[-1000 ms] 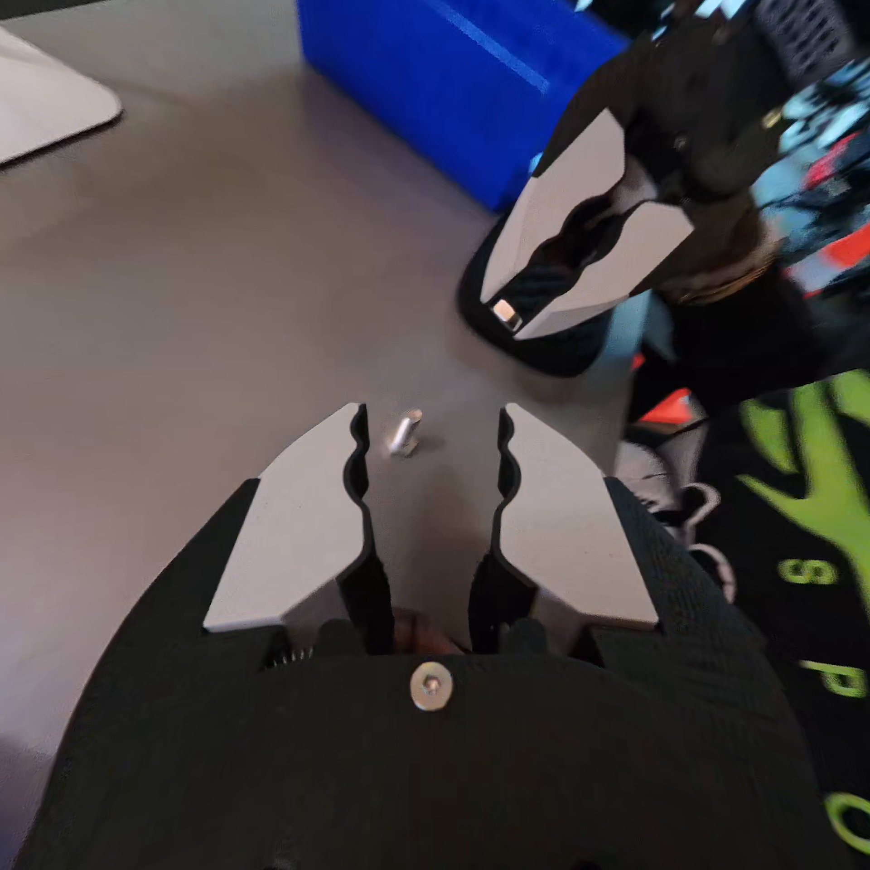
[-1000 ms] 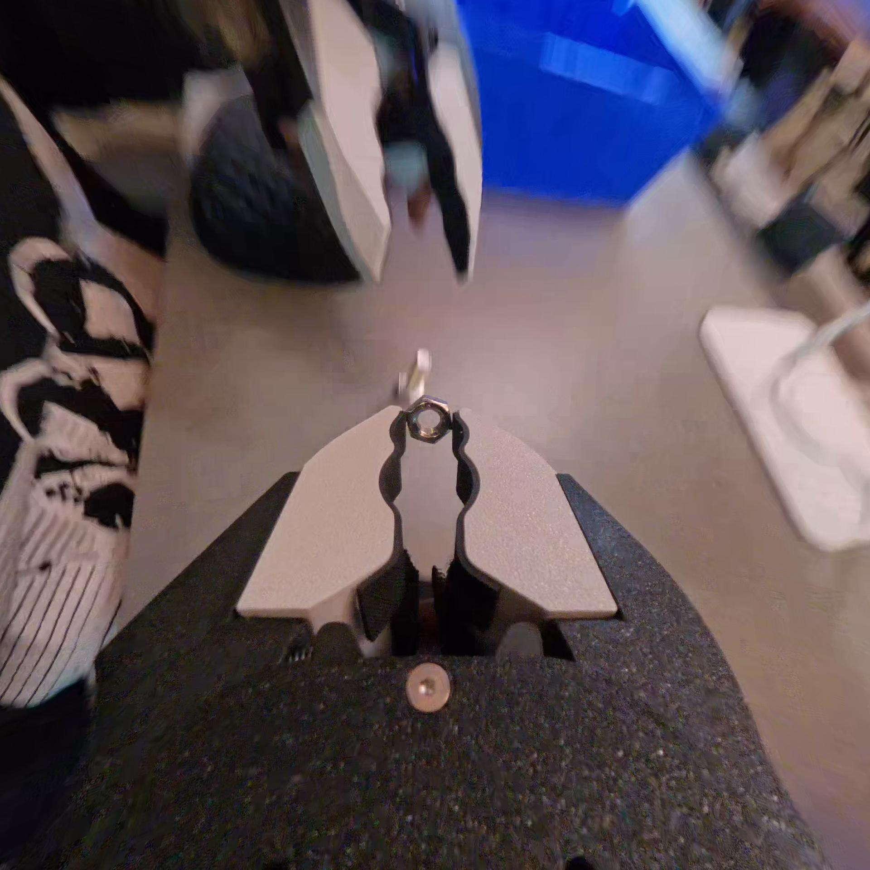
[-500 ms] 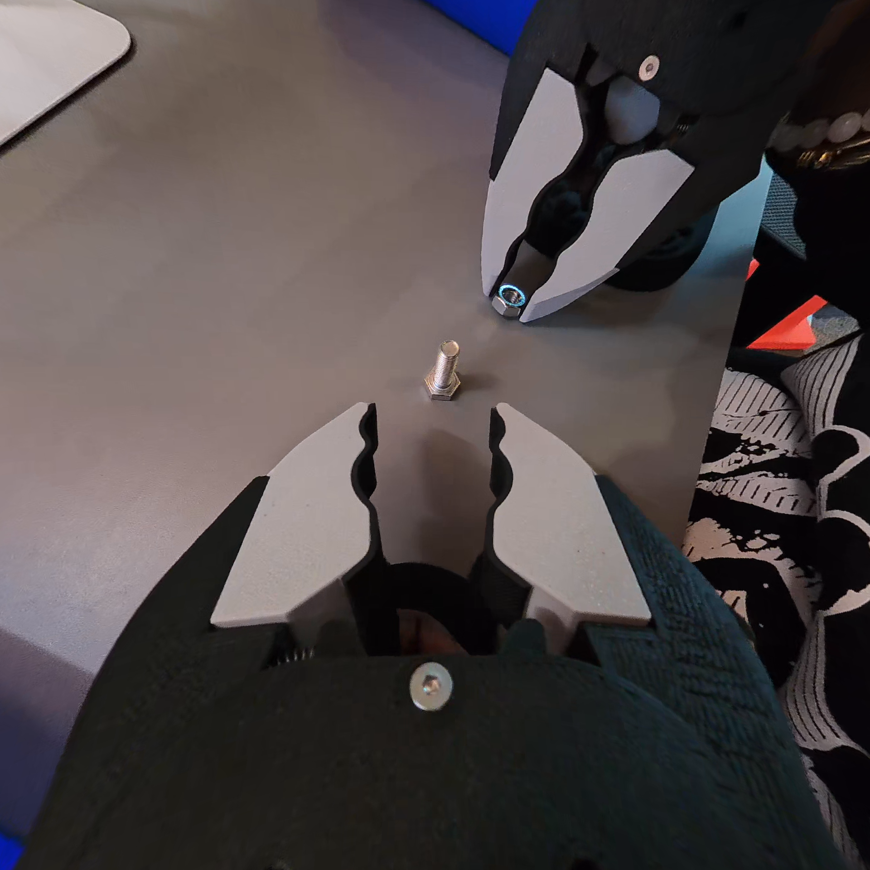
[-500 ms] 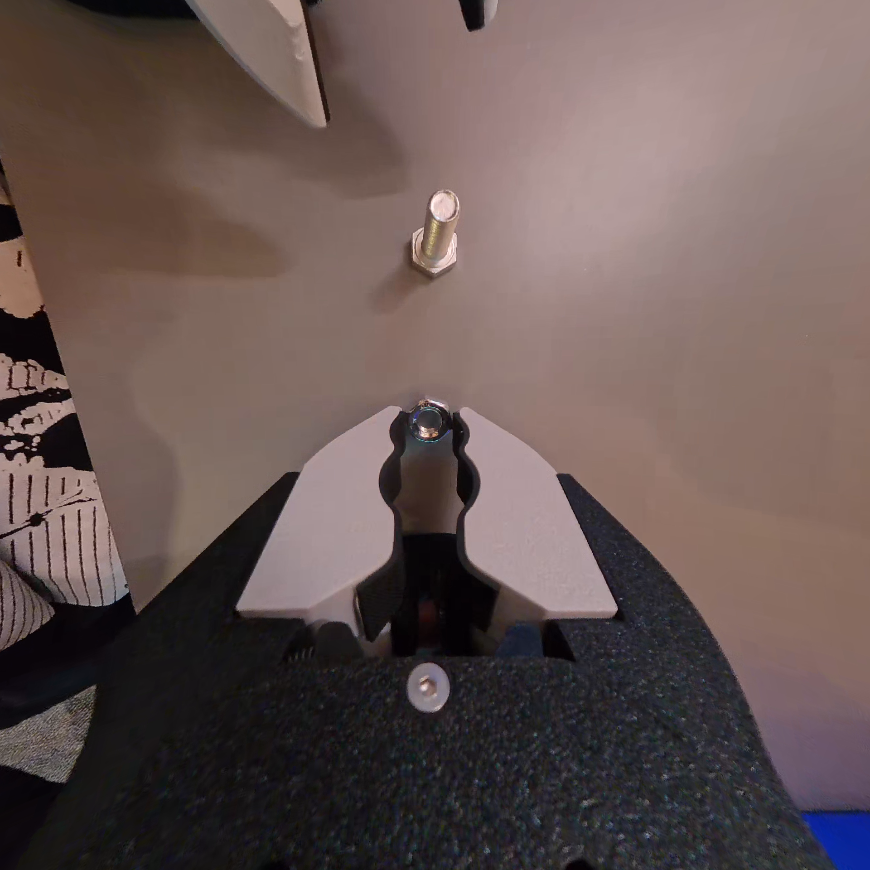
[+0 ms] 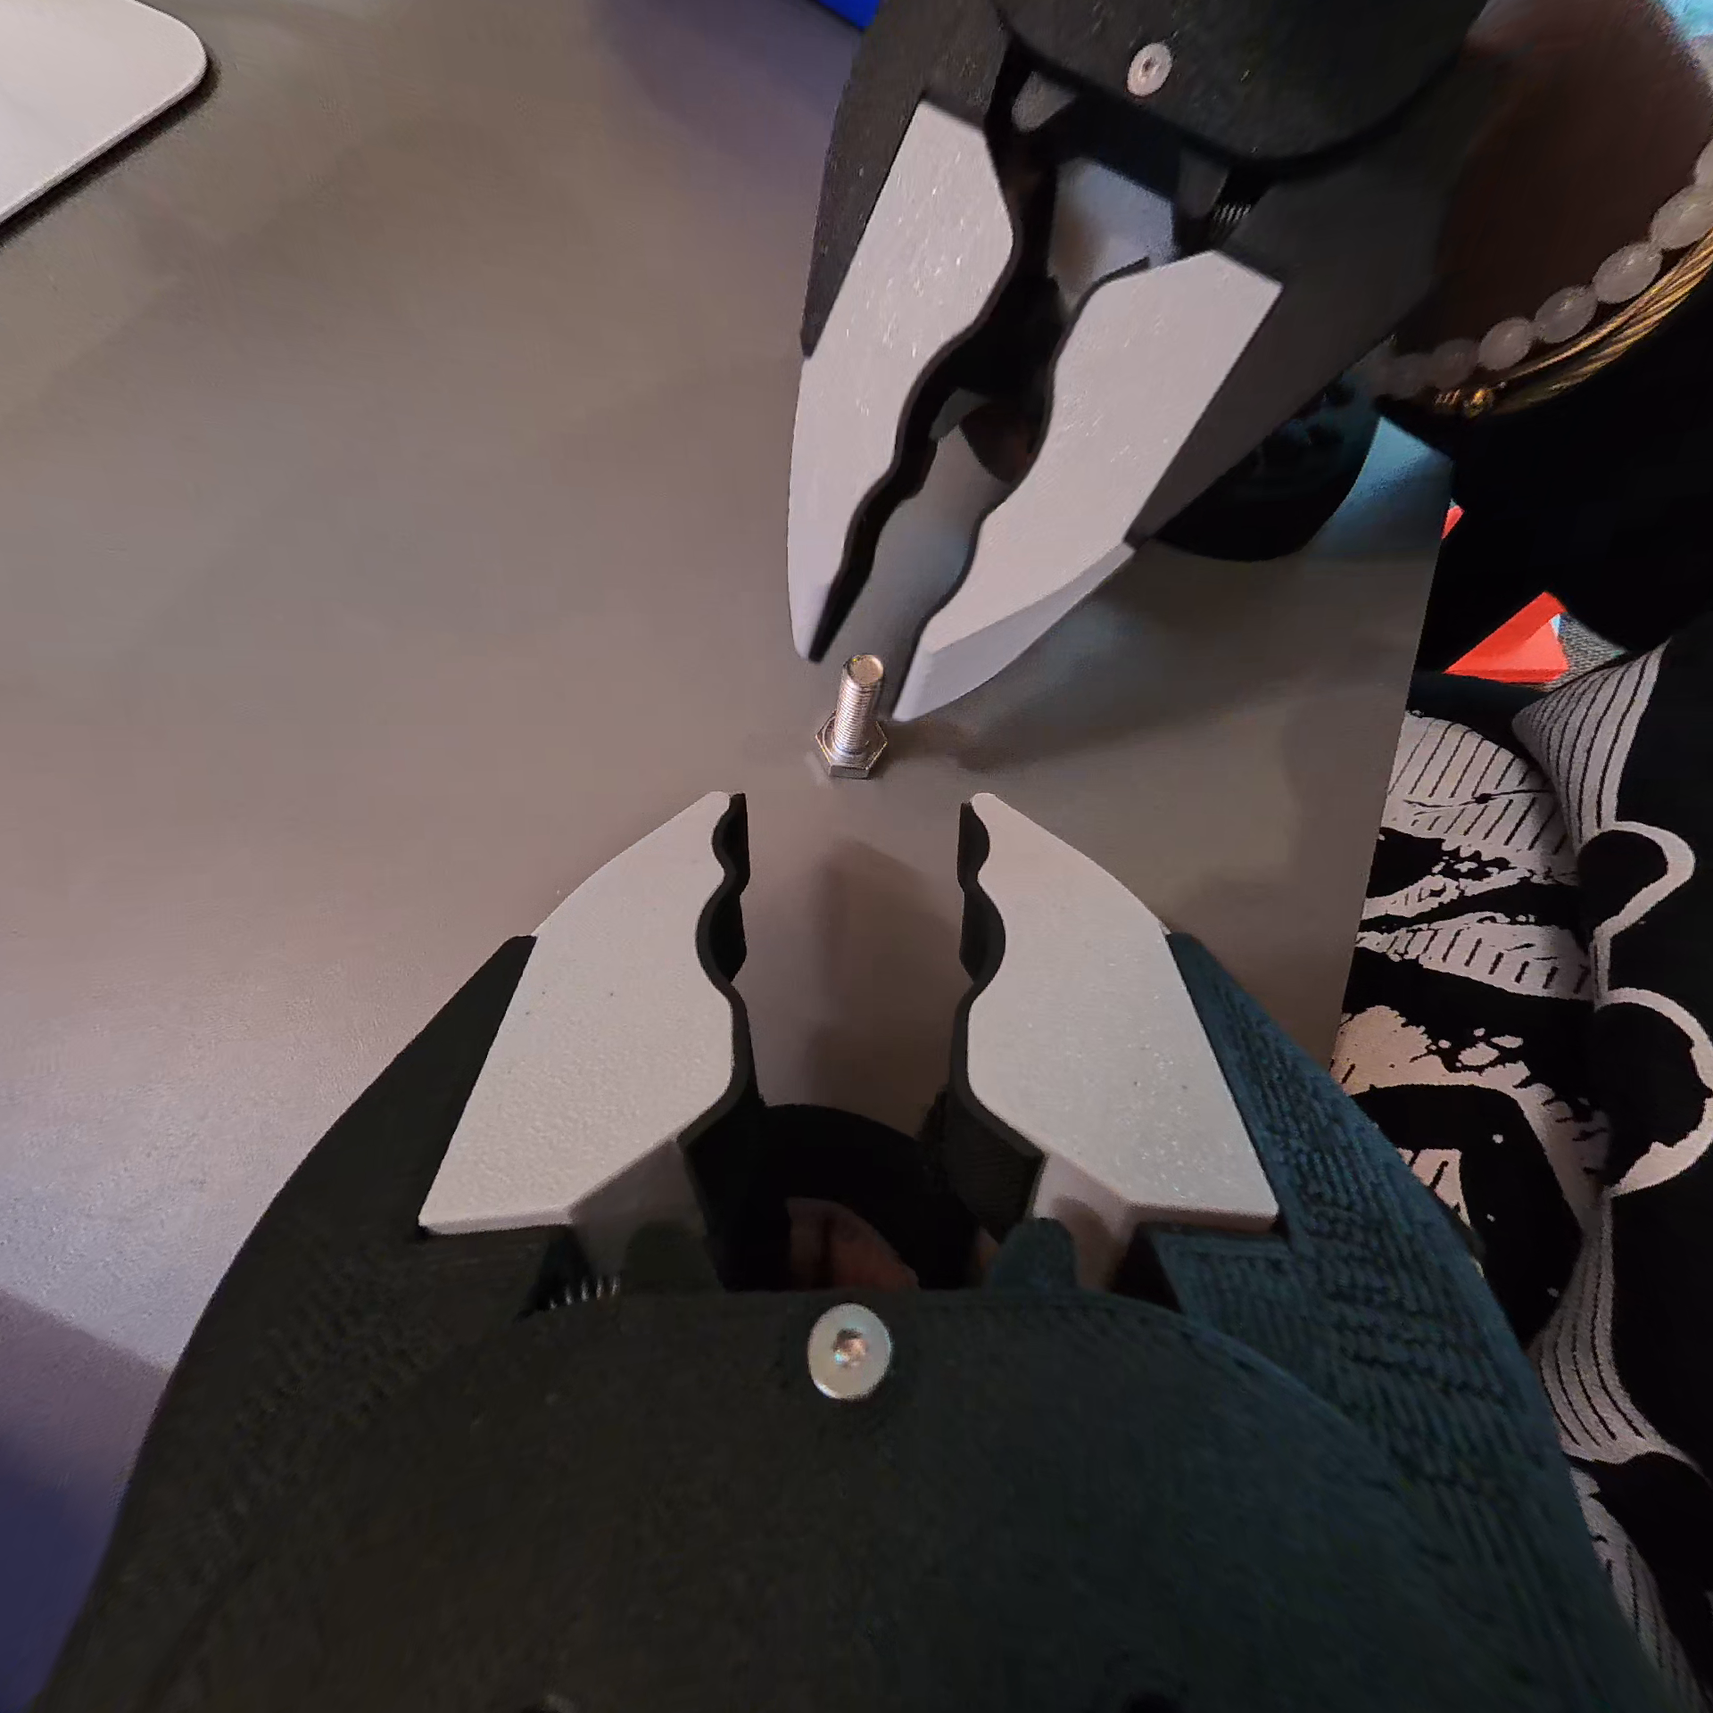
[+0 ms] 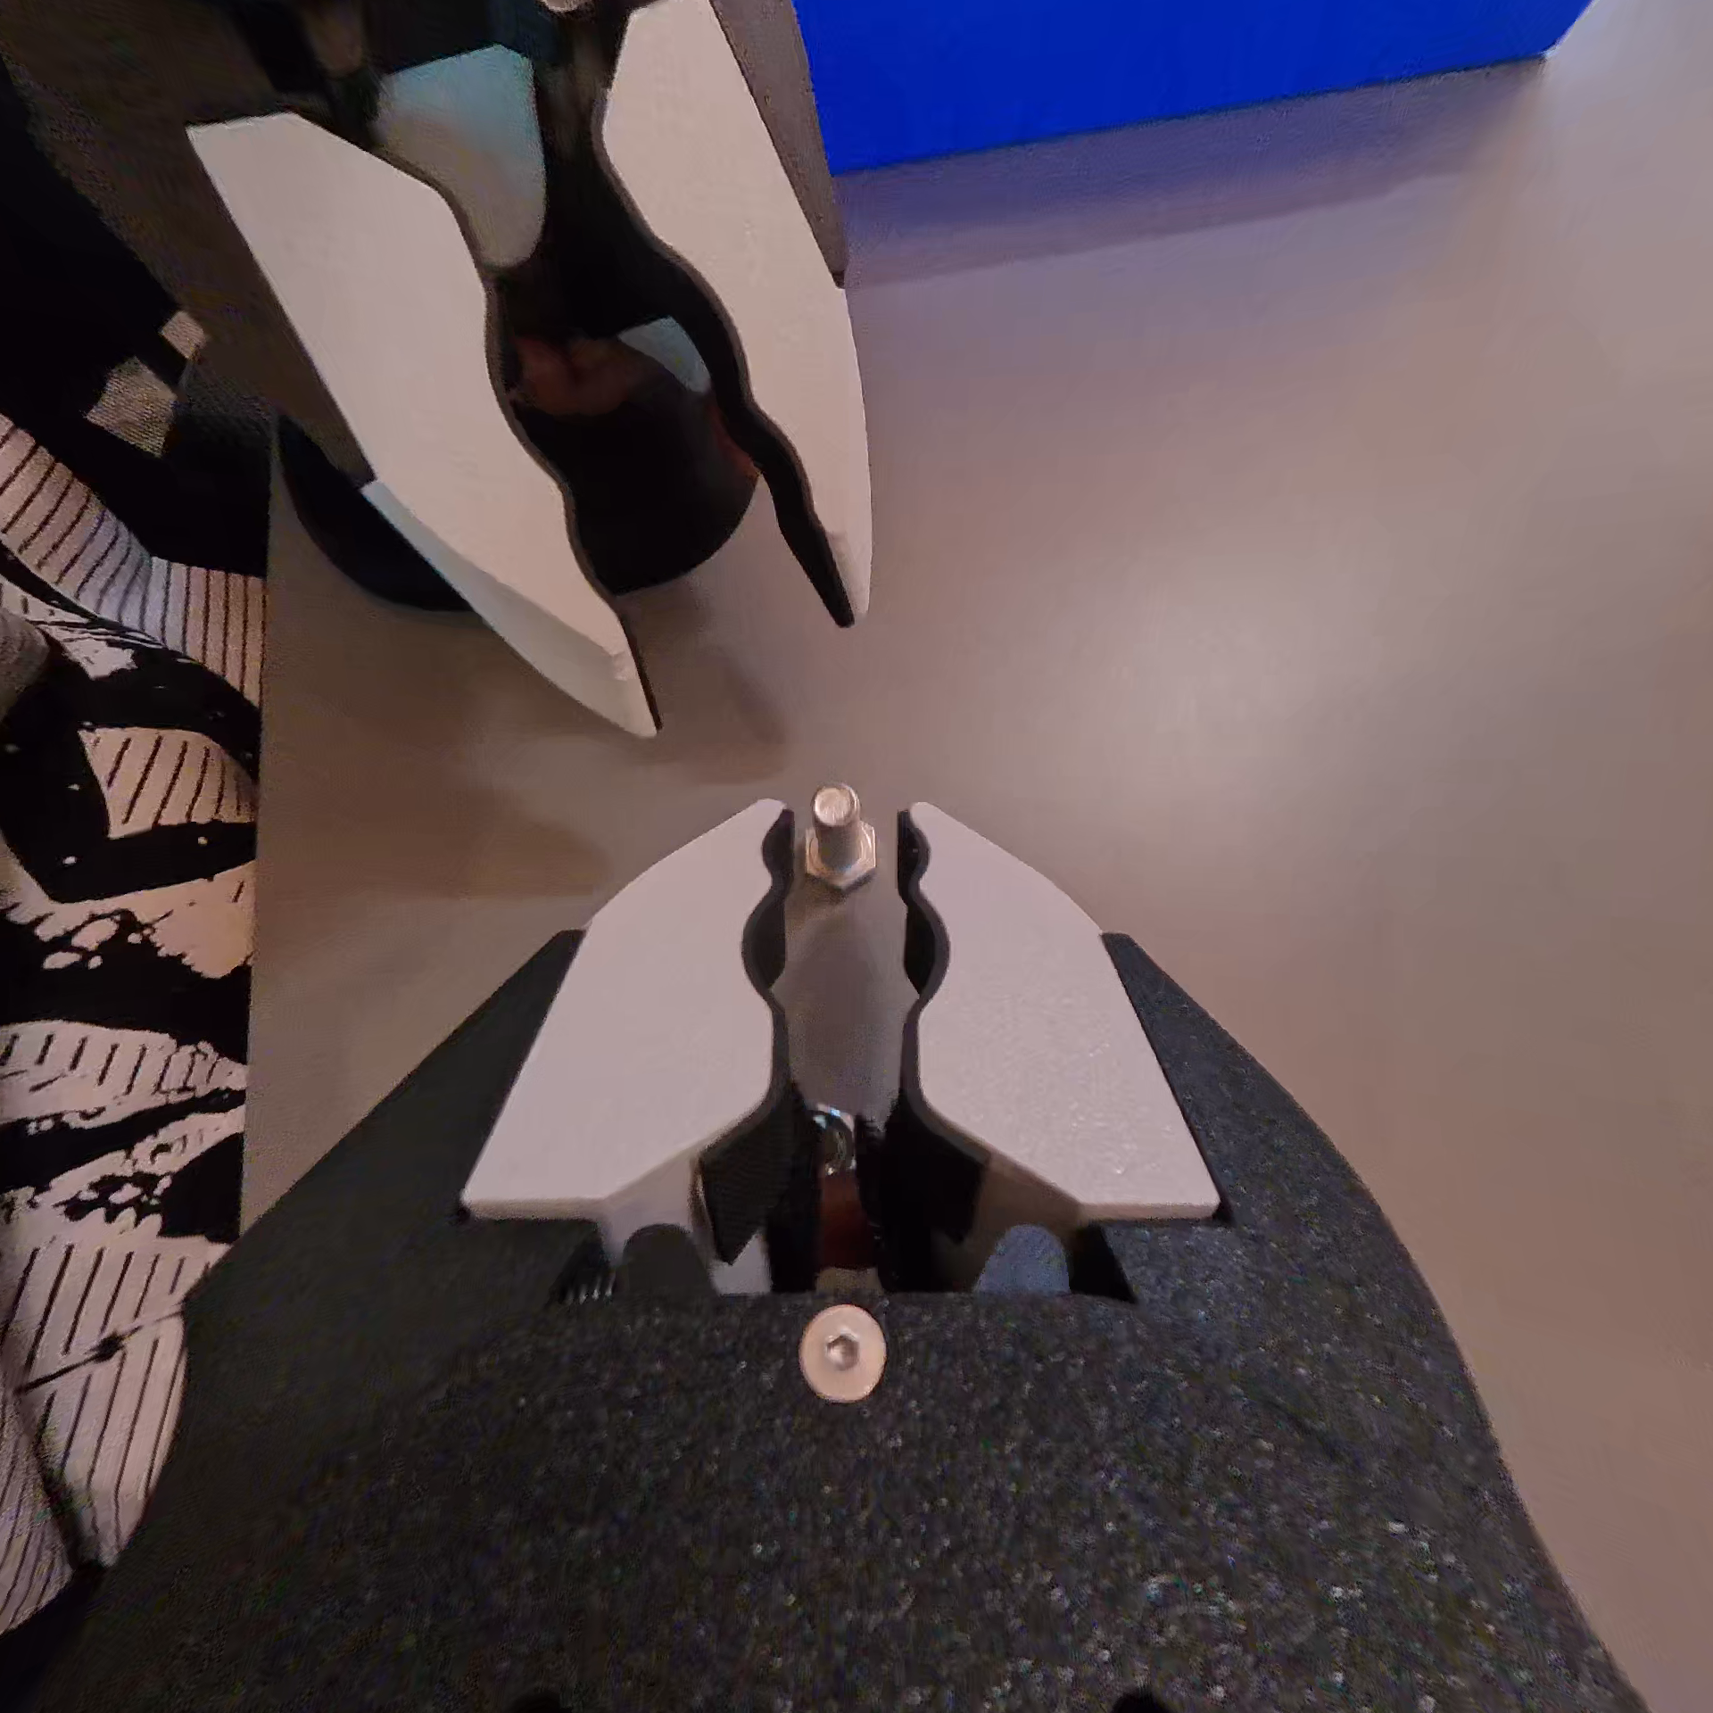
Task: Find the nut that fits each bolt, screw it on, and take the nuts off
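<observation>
A silver hex bolt [image 5: 853, 718] stands on its head on the grey table [image 5: 371, 556]. My left gripper [image 5: 853, 802] is open and holds nothing, its tips just short of the bolt. My right gripper [image 6: 845, 811] is open with its fingers on either side of the bolt [image 6: 837, 848], and a gap shows between each pad and the bolt. In the left wrist view the right gripper [image 5: 862, 677] comes down from above onto the bolt's top. No nut shows at its fingertips. A small shiny piece [image 6: 831, 1129] lies deep between the right fingers; I cannot tell what it is.
A blue box [image 6: 1112, 74] stands at the back. A white pad [image 5: 74, 102] lies far left. The table edge [image 5: 1390, 834] runs close on the right, with a person's patterned clothing [image 5: 1529, 1020] beyond it. A black round object [image 6: 389, 556] sits near that edge. The tips of both grippers are at nearly the same place.
My right gripper moved forward until its fingers straddle the bolt. The nut held at its tips half a second ago no longer shows there. My left gripper's fingers narrowed a little.
</observation>
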`<state>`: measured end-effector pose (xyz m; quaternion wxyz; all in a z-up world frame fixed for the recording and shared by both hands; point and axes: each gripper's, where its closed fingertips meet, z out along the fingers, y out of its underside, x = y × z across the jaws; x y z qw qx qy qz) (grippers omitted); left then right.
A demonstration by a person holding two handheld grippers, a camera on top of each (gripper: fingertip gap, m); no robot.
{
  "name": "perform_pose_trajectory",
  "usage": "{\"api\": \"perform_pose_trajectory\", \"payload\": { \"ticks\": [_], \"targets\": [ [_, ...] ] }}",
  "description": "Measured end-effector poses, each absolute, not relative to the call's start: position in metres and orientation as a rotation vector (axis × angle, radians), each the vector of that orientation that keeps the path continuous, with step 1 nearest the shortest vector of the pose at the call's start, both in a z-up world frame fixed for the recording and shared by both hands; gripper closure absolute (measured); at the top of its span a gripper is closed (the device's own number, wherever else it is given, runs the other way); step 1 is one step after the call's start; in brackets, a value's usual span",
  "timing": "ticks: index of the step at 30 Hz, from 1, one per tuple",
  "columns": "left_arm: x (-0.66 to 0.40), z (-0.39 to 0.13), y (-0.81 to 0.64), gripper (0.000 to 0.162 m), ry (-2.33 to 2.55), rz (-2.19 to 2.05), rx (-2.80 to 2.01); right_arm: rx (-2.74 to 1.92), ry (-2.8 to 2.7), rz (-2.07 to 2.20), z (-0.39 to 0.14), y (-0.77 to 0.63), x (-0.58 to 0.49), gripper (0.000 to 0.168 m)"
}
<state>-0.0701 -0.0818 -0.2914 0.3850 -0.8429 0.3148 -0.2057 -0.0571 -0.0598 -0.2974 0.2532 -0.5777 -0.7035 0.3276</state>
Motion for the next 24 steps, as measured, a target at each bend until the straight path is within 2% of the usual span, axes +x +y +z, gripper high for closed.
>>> {"api": "perform_pose_trajectory", "payload": {
  "ticks": [2, 13, 18, 24],
  "targets": [
    [-0.07, -0.292, -0.082, 0.118, 0.801, -0.523, -2.143, -1.56, -1.915, 0.923, -0.297, -0.063, -0.06, 0.158],
    [-0.055, -0.257, -0.069, 0.126, 0.757, -0.547, -1.869, -1.41, -1.712, 1.265, -0.221, -0.071, -0.057, 0.158],
    [-0.045, -0.245, -0.069, 0.133, 0.748, -0.579, -1.777, -1.379, -1.688, 1.272, -0.208, -0.074, -0.056, 0.159],
    [-0.047, -0.238, -0.062, 0.134, 0.71, -0.501, -1.73, -1.428, -1.596, 1.278, -0.201, -0.068, -0.058, 0.159]
  ]
}}
